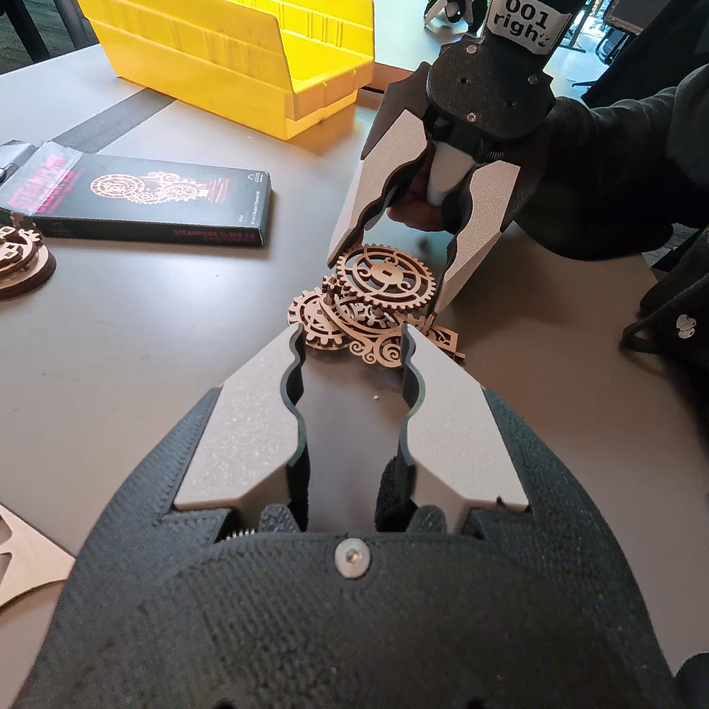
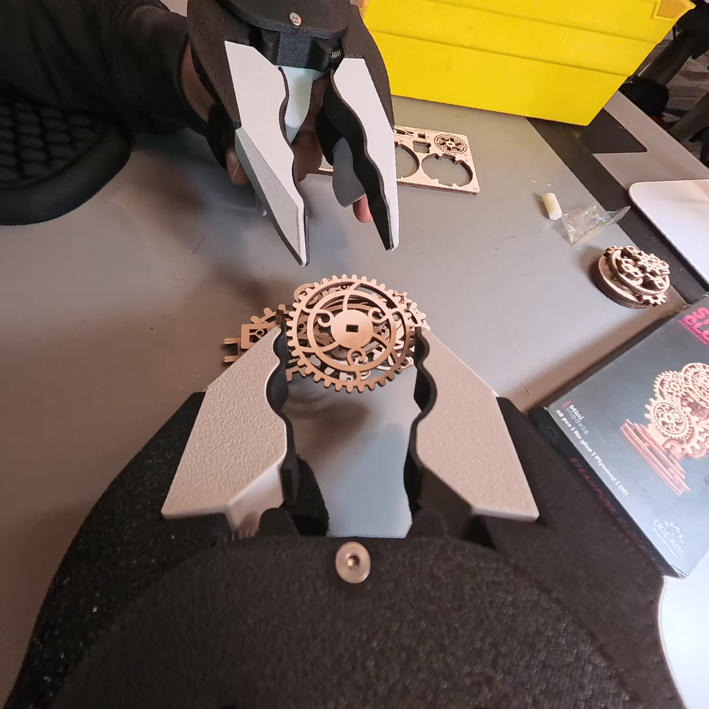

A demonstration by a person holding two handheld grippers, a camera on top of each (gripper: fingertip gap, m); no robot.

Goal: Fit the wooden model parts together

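Note:
A large wooden gear (image 2: 351, 337) sits on top of a flat-lying wooden model of gears and scrollwork (image 1: 368, 345). My right gripper (image 2: 349, 333) is closed on the gear's rim from both sides. It also shows in the left wrist view (image 1: 385, 287), coming down from the far right. My left gripper (image 1: 352, 330) is open and empty, its tips just short of the model's near edge. In the right wrist view the left gripper (image 2: 345, 245) hovers above the table just beyond the model.
A yellow bin (image 1: 230, 57) stands at the back. A black box (image 1: 153, 195) lies to the left. A round wooden sub-assembly (image 2: 633, 280) stands apart. A plywood sheet with cut-outs (image 2: 433, 161), a small white piece (image 2: 551, 205) and a clear bag (image 2: 591, 222) lie on the grey table (image 1: 153, 345). One gripper's finger ends stand about 4 cm off the other's.

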